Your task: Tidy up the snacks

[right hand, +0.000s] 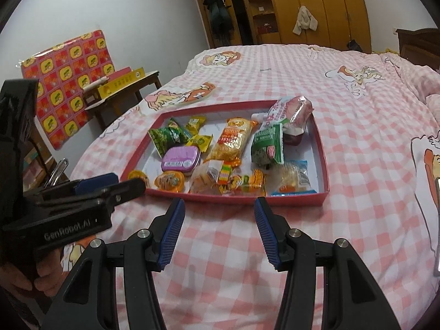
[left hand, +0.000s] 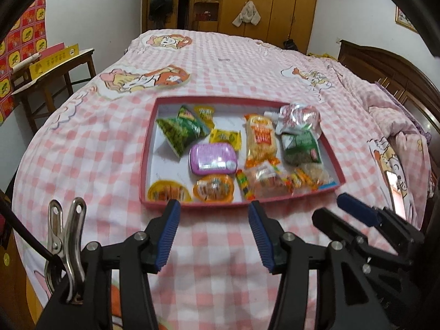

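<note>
A shallow red box lid [left hand: 242, 99], white inside, lies flat on a bed spread with a pink-and-white checked quilt [left hand: 90, 148] printed with cartoon figures. Contents, all inside the lid: a green triangular snack packet [left hand: 180, 132] at the far left; two small yellow sachets [left hand: 225, 137] beside it; a purple tin [left hand: 213, 155] near the middle, flat; a long orange-and-gold noodle-snack packet [left hand: 260, 140] right of centre; a green-and-white packet [left hand: 301, 145] to its right, with a pink-and-silver foil bag [left hand: 301, 115] in the far right corner, overlapping it; two round orange jelly cups [left hand: 214, 188] along the near wall; a clear-wrapped cake and mixed small sweets [left hand: 265, 181] along the near wall toward the right; a blue-edged clear packet [right hand: 295, 177] in the near right corner. The left gripper [left hand: 214, 206] hangs just short of the lid's near wall, its blue-padded fingers [left hand: 169, 229] spread partway, nothing between them. The right gripper [right hand: 218, 203] hangs likewise just before the near wall, fingers partway spread and empty. Each gripper shows at the edge of the other's view. A steel spring clip [left hand: 66, 236] rides on the left gripper's body. Beyond the bed: a wooden wardrobe [left hand: 275, 2], a dark wooden side table [left hand: 57, 74] bearing a yellow box [left hand: 52, 62], a red-and-yellow patterned panel [right hand: 71, 82] against the wall.
</note>
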{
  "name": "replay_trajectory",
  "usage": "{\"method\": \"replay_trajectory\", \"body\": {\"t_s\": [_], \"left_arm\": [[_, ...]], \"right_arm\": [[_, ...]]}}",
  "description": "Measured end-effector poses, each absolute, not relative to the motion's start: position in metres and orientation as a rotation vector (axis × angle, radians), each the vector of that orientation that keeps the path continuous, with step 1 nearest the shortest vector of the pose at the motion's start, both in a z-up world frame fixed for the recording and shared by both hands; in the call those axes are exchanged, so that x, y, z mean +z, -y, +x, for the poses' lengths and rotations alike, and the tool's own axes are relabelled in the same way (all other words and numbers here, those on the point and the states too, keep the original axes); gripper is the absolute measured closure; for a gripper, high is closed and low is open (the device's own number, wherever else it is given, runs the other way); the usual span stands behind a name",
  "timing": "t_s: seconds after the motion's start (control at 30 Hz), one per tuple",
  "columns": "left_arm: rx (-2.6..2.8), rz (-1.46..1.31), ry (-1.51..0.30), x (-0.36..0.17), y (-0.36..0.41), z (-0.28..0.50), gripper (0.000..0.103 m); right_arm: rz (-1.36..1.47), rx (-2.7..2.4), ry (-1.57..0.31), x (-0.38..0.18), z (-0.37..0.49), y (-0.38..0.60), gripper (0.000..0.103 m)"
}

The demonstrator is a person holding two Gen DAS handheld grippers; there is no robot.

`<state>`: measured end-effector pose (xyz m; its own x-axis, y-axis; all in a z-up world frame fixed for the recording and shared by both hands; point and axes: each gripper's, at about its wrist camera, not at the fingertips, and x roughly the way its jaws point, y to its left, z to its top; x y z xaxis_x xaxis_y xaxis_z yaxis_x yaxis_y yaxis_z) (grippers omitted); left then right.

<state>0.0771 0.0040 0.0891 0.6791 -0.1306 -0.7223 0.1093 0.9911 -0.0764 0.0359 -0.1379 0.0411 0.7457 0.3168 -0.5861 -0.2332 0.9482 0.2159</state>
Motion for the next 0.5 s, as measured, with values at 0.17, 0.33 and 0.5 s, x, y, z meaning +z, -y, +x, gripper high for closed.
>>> {"method": "replay_trajectory", "body": {"t_s": [0.17,0.33,0.5], "left_arm": [[-0.115,-0.03,-0.839,0.073,-0.004,0.071,0.048],[-0.082,-0.003,-0.837,0.062,0.0,0.07,0.048],[-0.088,0.012,-0.843,0.051,0.008,0.072,0.046]], "right_arm": [[0.12,0.294,-0.69,0.033,0.033,0.136,0.049],[0.113,0.261,-0.725,0.021,0.035,0.134,0.049],[0.131,0.238,-0.756,0.011,0.041,0.137,0.049]]}}
